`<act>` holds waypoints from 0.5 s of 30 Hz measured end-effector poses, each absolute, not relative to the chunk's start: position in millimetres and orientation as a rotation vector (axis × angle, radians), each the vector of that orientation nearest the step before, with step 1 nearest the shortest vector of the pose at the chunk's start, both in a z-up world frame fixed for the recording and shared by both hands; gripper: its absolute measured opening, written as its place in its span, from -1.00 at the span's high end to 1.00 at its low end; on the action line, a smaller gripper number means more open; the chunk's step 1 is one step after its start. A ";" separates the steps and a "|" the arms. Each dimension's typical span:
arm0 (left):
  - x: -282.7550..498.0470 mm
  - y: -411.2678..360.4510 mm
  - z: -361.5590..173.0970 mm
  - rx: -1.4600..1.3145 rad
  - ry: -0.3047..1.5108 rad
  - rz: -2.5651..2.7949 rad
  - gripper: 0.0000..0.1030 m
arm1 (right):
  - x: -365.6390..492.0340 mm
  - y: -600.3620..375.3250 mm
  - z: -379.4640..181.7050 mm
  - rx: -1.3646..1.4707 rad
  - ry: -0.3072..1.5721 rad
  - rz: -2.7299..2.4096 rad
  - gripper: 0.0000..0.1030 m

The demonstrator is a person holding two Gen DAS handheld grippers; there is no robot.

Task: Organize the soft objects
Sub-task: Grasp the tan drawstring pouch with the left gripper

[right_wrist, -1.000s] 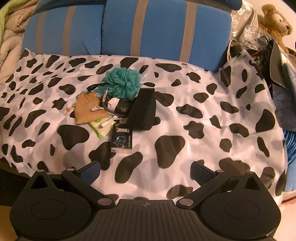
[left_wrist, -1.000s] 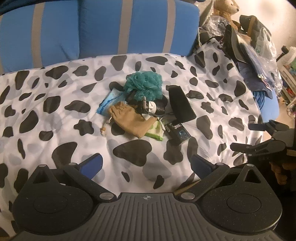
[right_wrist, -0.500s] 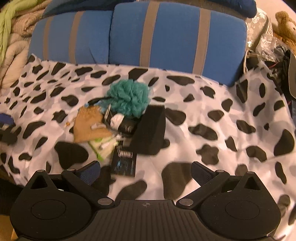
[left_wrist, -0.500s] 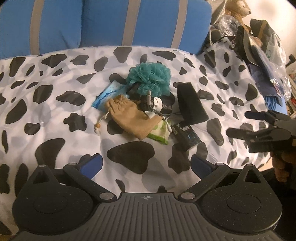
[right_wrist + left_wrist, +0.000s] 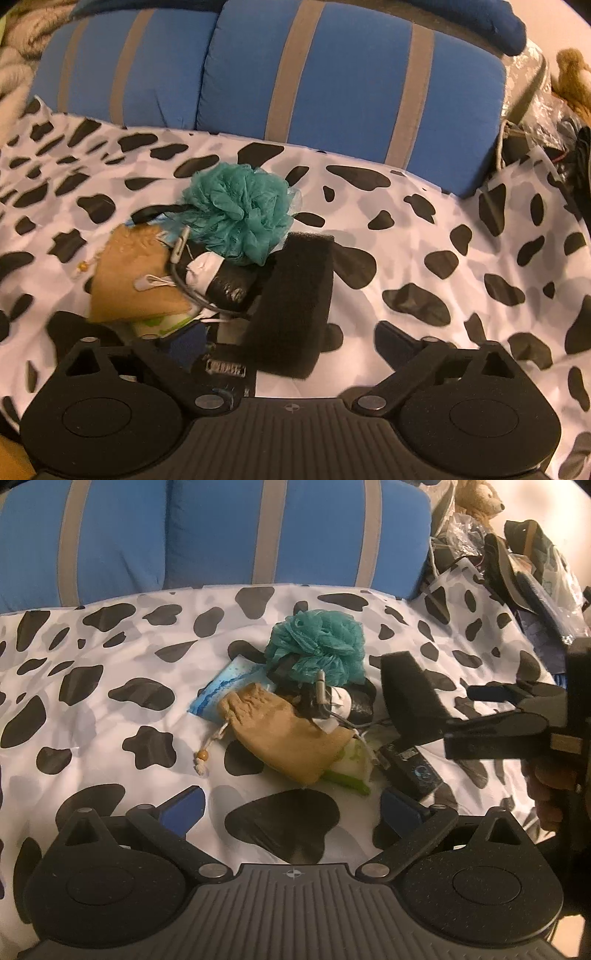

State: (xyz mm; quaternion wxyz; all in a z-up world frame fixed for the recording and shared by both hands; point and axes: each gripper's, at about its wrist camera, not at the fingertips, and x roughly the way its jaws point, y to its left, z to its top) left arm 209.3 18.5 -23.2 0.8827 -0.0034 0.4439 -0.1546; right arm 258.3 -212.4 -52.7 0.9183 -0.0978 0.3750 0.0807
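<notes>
Right gripper (image 5: 290,338), jaws wide but closing, straddles the near end of the black foam block (image 5: 291,302) without pressing it; left gripper (image 5: 291,806) hangs open and empty. At 11 o'clock of the block lie a tan pouch (image 5: 133,273) and teal mesh puff (image 5: 238,212). Tangled cords (image 5: 192,288) and a half-hidden green packet (image 5: 162,325) crowd them on the cow-print sheet (image 5: 443,229).

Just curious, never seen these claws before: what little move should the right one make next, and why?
Probably ease the right gripper forward while it closes on the black foam block. Its jaws are closing, the block lies between them, and the pads do not press on it yet.
</notes>
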 end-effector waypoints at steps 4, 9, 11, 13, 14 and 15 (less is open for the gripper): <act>215.0 16.2 -36.9 0.009 0.945 -0.310 -1.00 | 273.6 -207.6 -65.3 -0.215 0.772 0.130 -0.77; 218.6 16.1 -44.7 -0.014 0.953 -0.320 -1.00 | 291.9 -207.3 -78.7 -0.193 0.805 0.069 -0.67; 220.2 16.1 -46.1 -0.033 0.953 -0.332 -1.00 | 297.1 -208.3 -81.5 -0.174 0.823 0.067 -0.42; 224.2 17.1 -48.4 -0.064 0.967 -0.342 -1.00 | 300.7 -209.5 -83.6 -0.161 0.843 0.069 -0.16; 227.0 18.1 -50.2 -0.086 0.981 -0.347 -1.00 | 302.1 -210.9 -84.1 -0.150 0.852 0.071 0.12; 229.9 19.6 -51.7 -0.109 0.993 -0.348 -1.00 | 302.9 -212.5 -84.1 -0.141 0.859 0.070 0.10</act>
